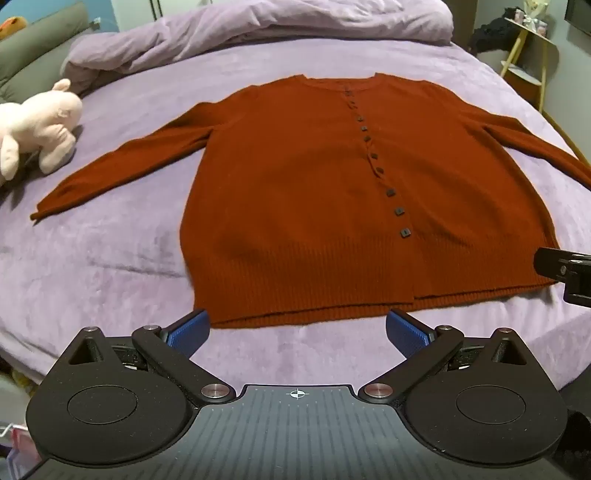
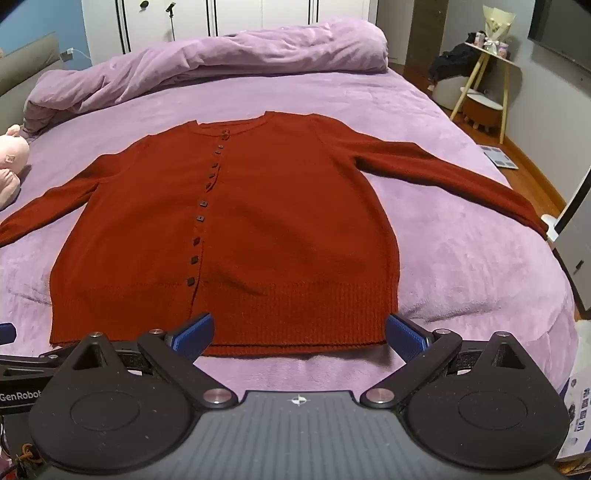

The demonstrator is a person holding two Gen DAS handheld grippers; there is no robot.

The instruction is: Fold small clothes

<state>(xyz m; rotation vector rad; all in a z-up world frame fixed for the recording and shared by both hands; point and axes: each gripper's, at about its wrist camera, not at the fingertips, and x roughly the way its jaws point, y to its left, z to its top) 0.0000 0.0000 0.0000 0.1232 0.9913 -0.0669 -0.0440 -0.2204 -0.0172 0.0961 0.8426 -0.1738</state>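
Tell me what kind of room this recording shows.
Most likely a home bedroom: the red cardigan lies on a bed with a bunched purple duvet, a pink plush toy beside it, and white wardrobe doors behind.

Both views are lit evenly by soft indoor light from above, with a slightly dim, warm cast. Only faint shadows are seen along the near hem of the red cardigan (image 1: 314, 206). Strong fisheye bending is noted at the edges, where the bed (image 2: 461, 258) curves. Slight softness is seen in far corners; no glare is visible.
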